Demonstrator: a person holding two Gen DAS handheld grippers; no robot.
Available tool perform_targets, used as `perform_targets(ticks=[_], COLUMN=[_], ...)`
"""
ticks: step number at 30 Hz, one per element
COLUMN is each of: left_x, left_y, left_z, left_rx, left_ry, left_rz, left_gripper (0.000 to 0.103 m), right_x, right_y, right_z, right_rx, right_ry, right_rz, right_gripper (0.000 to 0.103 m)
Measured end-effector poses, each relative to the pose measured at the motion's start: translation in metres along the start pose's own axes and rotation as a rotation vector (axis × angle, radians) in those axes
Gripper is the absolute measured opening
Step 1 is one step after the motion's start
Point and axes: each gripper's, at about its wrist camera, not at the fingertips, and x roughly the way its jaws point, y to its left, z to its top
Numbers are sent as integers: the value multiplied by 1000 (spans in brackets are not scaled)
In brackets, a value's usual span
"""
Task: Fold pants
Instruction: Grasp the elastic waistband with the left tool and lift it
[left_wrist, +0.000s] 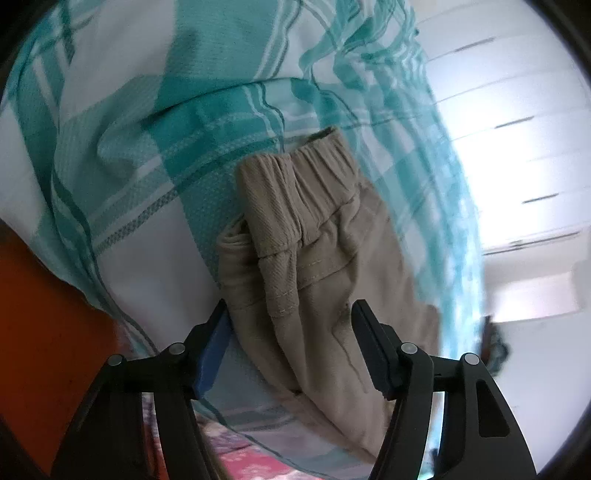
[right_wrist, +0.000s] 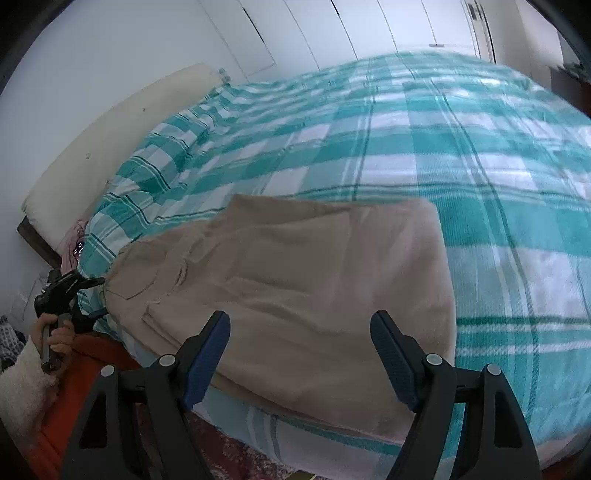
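Observation:
Beige pants (right_wrist: 295, 280) lie folded on a bed with a teal and white checked cover (right_wrist: 461, 155), near the bed's front edge. In the left wrist view the pants (left_wrist: 325, 266) show their elastic waistband end, pointing away from me. My left gripper (left_wrist: 291, 314) is open, its jaws spread on either side of the waistband end, not closed on it. It also shows at the far left of the right wrist view (right_wrist: 88, 291), by the waistband. My right gripper (right_wrist: 301, 323) is open and empty, just above the pants' near edge.
A cream headboard cushion (right_wrist: 110, 136) stands at the bed's left end, with white wardrobe doors (right_wrist: 332, 33) behind. An orange surface (right_wrist: 85, 365) and a patterned red rug (left_wrist: 255, 461) lie below the bed's edge. My hand in a white fuzzy sleeve (right_wrist: 22, 380) holds the left gripper.

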Motion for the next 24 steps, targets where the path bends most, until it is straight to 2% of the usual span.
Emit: perform_targets(ticks=[2,6,10,24], left_x=[6,16,15,7], left_y=[-4,-12,-14,-44], left_z=[2,3,-3,-9], left_rx=[-12,-59,-85,-9], left_ry=[-3,-25,-54,-76], left_rz=[49,101,143,198], left_gripper=[67,74,73,31], right_x=[-1,2,-2,-12], right_y=[0,0,6,-11], right_z=[-1,-11,-19,-20], right_rx=[-1,0,-56,-16], right_ry=[-8,10,29,7], right_rz=[-1,13,28,66], right_gripper=[78,78,78,78])
